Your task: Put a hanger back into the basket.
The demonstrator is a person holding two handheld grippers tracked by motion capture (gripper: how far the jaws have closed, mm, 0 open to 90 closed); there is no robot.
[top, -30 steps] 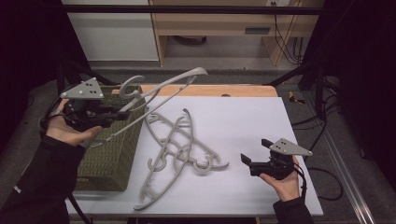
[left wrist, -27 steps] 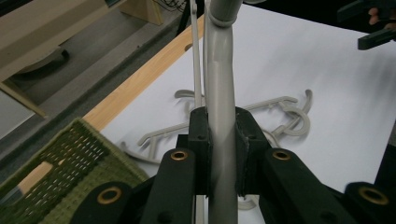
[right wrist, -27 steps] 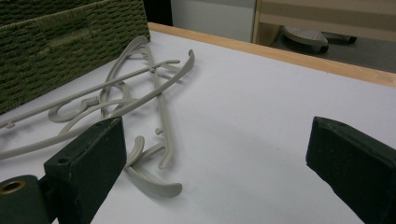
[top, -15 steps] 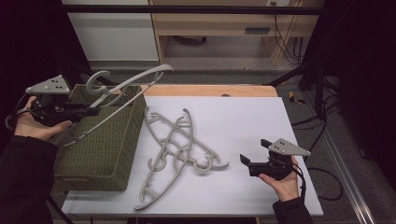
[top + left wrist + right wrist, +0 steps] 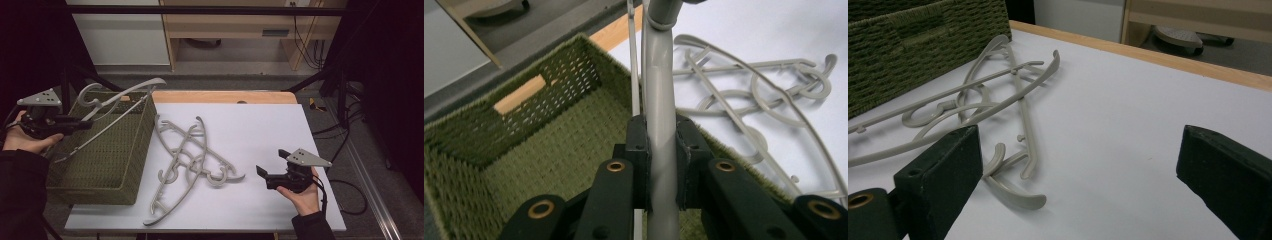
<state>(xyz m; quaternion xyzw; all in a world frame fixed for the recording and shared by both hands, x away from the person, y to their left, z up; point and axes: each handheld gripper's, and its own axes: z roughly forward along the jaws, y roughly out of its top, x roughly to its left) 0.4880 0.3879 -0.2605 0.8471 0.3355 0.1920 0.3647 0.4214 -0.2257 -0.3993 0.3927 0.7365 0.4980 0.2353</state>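
My left gripper is shut on a grey plastic hanger, which slants over the green woven basket with its hook up and its lower end inside. In the left gripper view both pads clamp the hanger's bar above the basket's inside. A loose pile of grey hangers lies on the white table just right of the basket. At the table's right front my right gripper stands open, its jaws wide apart and pointing at the pile from a short way off.
The white tabletop has a wooden strip along its far edge. The basket fills the table's left end. Behind the table stand a wooden shelf unit and cables on the floor.
My left hand has carried the hanger leftward and lower, from above the basket's right rim to over its left side. The right hand and the pile have kept still.
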